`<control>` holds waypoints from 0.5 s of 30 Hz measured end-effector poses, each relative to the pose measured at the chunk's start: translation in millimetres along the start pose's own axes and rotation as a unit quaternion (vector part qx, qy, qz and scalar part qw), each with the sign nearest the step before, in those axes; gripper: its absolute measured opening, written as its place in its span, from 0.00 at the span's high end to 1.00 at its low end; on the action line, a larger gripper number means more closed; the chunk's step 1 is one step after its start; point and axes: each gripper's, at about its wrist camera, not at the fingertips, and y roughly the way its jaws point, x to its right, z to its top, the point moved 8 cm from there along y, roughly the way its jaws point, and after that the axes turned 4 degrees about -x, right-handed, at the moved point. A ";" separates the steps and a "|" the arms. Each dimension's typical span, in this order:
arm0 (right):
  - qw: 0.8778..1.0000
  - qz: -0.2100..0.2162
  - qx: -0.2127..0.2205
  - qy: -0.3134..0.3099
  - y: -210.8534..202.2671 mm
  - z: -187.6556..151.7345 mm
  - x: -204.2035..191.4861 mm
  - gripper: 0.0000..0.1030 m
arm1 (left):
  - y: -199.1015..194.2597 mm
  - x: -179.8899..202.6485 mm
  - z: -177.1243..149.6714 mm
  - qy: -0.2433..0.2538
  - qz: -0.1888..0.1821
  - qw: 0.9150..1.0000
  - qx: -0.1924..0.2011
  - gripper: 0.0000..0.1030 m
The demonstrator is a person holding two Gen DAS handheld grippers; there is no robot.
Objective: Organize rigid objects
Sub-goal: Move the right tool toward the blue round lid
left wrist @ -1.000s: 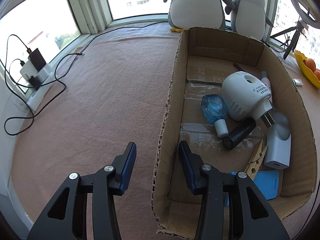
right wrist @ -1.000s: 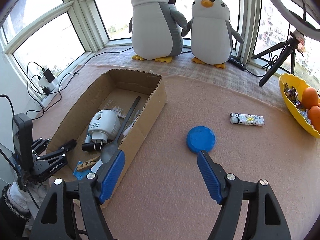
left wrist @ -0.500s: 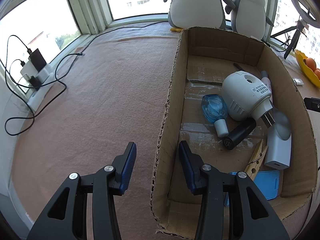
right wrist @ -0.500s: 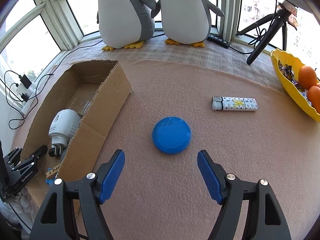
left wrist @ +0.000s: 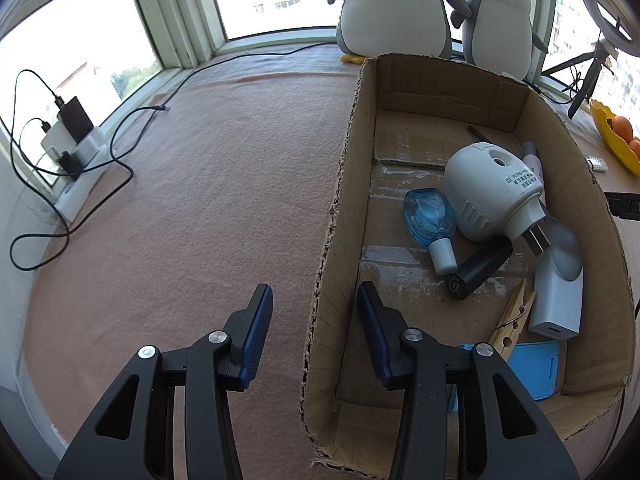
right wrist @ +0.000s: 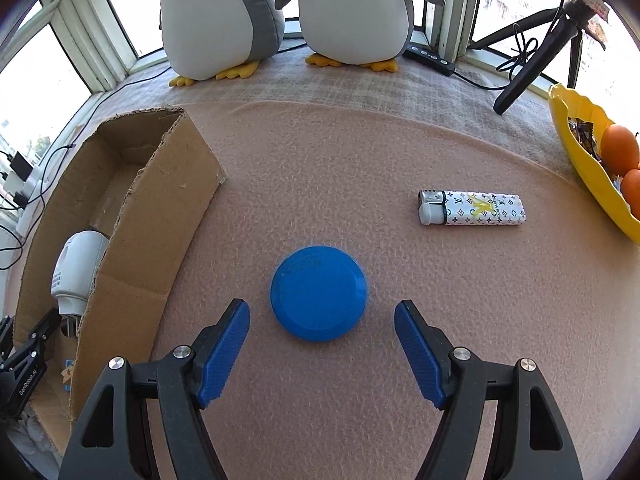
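The right gripper hangs wide open and empty, its blue pads flanking the near edge of the round blue lid without touching it. A patterned lighter lies at the lid's two o'clock. The left gripper, narrowly parted, straddles the cardboard box wall at the lid's nine o'clock, gripping nothing.
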 end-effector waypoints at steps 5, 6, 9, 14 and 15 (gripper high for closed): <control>1.000 -0.011 -0.009 -0.002 7.7 3.5 -0.4 0.31 | 0.0 0.0 0.0 0.000 0.000 1.000 0.000 0.58; 1.000 -0.014 -0.010 -0.004 8.3 4.1 -0.6 0.31 | 0.0 0.2 0.1 0.000 0.000 1.000 0.000 0.58; 1.000 -0.018 -0.012 -0.006 9.2 5.7 -0.7 0.33 | 0.0 0.3 0.1 0.000 0.000 1.000 0.000 0.58; 0.999 -0.029 -0.016 -0.013 10.2 8.0 0.7 0.39 | 0.0 0.2 0.1 0.000 0.000 1.000 0.000 0.58; 0.999 -0.030 -0.017 -0.014 10.2 7.9 0.9 0.40 | 0.0 0.1 0.0 0.000 0.000 1.000 0.000 0.58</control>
